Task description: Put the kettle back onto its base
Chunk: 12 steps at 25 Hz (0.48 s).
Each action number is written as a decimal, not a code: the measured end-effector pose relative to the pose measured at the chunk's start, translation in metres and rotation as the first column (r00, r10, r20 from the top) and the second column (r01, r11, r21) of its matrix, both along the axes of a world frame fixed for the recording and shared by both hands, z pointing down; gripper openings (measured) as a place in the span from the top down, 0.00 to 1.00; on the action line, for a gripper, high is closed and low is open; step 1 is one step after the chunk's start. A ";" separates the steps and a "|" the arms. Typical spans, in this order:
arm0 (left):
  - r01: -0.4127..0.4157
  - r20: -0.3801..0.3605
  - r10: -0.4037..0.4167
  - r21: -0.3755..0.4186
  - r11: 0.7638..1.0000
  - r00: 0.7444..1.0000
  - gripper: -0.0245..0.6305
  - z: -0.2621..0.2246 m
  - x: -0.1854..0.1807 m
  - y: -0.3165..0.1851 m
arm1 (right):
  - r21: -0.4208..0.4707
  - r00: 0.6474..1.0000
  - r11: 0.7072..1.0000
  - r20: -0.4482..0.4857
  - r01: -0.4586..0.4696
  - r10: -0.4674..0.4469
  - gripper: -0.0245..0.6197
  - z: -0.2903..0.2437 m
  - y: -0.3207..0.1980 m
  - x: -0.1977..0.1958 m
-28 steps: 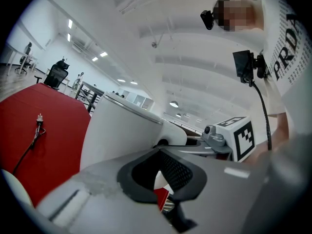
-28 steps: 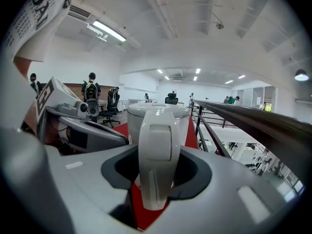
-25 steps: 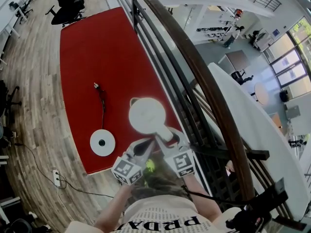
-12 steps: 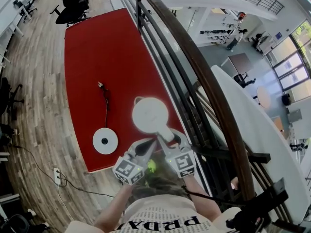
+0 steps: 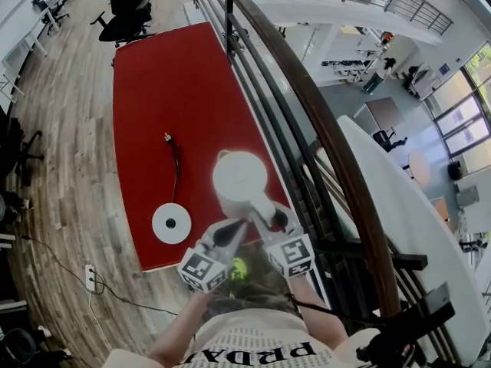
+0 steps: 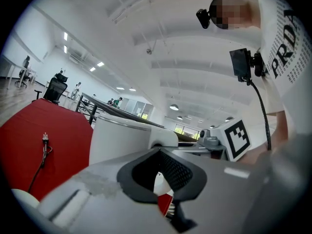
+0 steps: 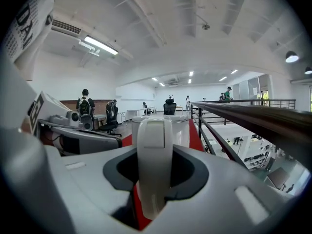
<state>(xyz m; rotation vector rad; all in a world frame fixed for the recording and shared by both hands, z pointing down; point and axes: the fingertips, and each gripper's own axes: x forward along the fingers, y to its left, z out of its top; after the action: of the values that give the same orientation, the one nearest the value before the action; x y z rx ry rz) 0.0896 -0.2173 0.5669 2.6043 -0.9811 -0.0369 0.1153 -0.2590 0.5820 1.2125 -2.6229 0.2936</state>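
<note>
A white kettle (image 5: 239,178) stands on the red table (image 5: 169,90) near its right edge, its handle (image 5: 261,206) pointing toward me. The round white base (image 5: 171,223) lies to the kettle's left, apart from it, with its cord (image 5: 177,163) running away to a loose plug. My right gripper (image 5: 265,215) reaches around the handle (image 7: 155,145); its jaws are closing, the handle is between them, and red shows beside it on the left. My left gripper (image 5: 232,231) hovers just left of the handle, behind the kettle's body (image 6: 122,139), shut and empty.
A dark metal railing (image 5: 307,106) runs close along the table's right side, with an open drop beyond it. The table's near edge (image 5: 165,265) is just in front of my hands. An office chair (image 5: 126,6) stands at the far end, and a power strip (image 5: 90,278) lies on the wooden floor.
The head view has drifted a little, so the table sits further right in the picture. Kettle, base and both grippers keep their places relative to each other.
</note>
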 end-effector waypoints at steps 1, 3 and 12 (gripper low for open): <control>0.006 0.001 -0.006 0.005 1.000 1.000 0.98 -0.003 -0.002 0.000 | -0.007 1.000 1.000 0.007 -0.005 0.005 0.77 -0.001 -0.001 0.001; 0.018 0.003 -0.018 0.019 1.000 1.000 0.98 -0.009 -0.007 0.001 | -0.017 1.000 1.000 0.007 -0.011 0.011 0.77 -0.008 -0.003 0.001; 0.082 0.024 -0.084 0.077 0.994 0.996 0.98 -0.039 -0.025 -0.004 | 0.045 1.000 0.999 0.003 0.025 -0.025 0.77 -0.043 -0.005 -0.011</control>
<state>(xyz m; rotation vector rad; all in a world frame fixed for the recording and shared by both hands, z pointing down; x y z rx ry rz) 0.0648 -0.2218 0.5275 2.6378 -1.1186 -0.0607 0.1046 -0.2639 0.5390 1.1933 -2.6590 0.2339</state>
